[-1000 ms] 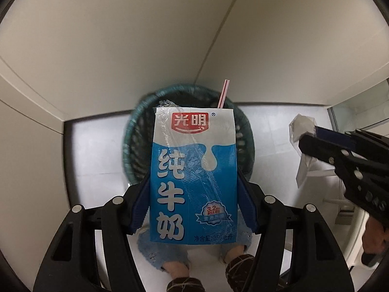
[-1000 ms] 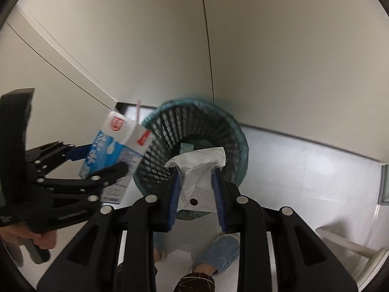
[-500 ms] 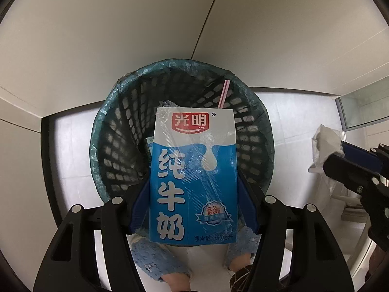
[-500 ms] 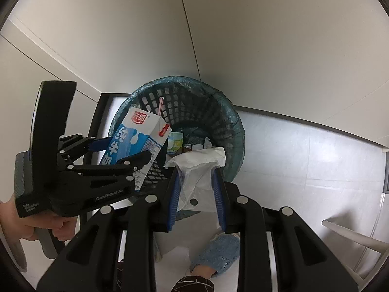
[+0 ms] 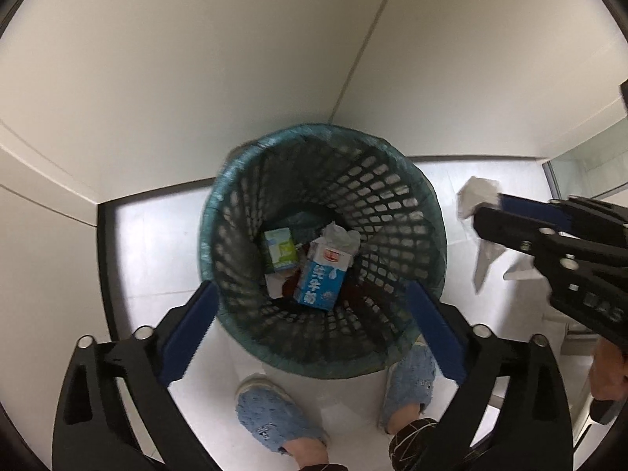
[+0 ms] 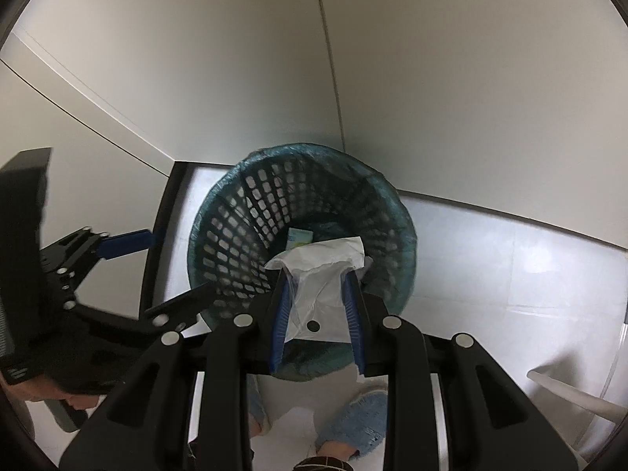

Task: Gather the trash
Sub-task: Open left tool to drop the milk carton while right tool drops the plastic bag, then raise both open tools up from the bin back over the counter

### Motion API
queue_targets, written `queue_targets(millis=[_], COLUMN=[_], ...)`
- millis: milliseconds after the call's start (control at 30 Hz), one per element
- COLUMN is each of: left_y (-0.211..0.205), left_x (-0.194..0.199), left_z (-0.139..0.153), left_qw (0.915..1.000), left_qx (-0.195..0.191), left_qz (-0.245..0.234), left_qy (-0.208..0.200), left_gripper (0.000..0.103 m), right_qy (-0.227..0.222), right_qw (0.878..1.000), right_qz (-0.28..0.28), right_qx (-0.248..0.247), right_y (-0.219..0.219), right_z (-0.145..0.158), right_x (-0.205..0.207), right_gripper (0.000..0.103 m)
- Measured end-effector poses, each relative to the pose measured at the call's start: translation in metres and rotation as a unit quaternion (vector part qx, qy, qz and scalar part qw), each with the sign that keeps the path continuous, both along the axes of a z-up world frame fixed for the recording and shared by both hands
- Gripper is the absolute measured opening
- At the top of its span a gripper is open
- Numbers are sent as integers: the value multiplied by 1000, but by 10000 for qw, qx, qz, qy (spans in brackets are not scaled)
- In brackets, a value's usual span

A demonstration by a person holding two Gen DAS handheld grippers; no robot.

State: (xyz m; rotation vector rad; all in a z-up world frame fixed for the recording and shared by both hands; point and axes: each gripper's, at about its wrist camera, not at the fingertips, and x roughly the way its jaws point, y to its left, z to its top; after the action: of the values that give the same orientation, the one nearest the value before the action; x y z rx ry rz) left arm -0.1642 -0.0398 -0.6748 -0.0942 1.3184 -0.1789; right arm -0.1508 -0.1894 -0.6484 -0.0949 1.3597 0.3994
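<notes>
Nearest, the right gripper has its jaws pinched on a crumpled white tissue, held just over the near rim of the teal mesh wastebasket. The left gripper has just been opening its jaws; they now stand spread wide with nothing between them, straddling the near rim of the basket.

Deeper in, the blue-and-white milk carton lies on the basket's floor, leaning against other rubbish: a green-and-white carton and some white paper.

The likeliest slip concerns the tissue. It is light and limp, and part of it hangs below the jaws on the near side. If the jaws part while it sits this close to the rim, it could drape over the edge or flutter down onto the floor by the person's blue slippers instead of dropping inside. It may also cling to the ribbed blue pads and not fall at all.

A second risk is a collision: both grippers crowd the same opening, and the left one's spread jaws sit close to the rim, so either could knock the light basket and tip or shift it.
</notes>
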Motion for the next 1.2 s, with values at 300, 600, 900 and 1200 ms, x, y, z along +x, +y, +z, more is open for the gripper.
queue_targets(millis=[300, 600, 900, 1200], left_y=[30, 47, 50, 50], left_x=[-7, -10, -13, -19], left_z=[9, 4, 5, 22], left_qw=[9996, 9984, 9983, 9979], left_qx=[189, 255, 262, 300], left_qz=[201, 502, 515, 567], left_qy=[42, 98, 58, 89], left_gripper=[97, 97, 97, 97], right_qy=[6, 98, 2, -37], right_qw=[10000, 9999, 9999, 9996], right_qz=[-31, -5, -120, -250], right_qx=[88, 78, 17, -84], right_y=[21, 28, 19, 9], right_z=[-8, -15, -10, 17], right_x=[5, 5, 1, -11], right_gripper=[27, 40, 62, 81])
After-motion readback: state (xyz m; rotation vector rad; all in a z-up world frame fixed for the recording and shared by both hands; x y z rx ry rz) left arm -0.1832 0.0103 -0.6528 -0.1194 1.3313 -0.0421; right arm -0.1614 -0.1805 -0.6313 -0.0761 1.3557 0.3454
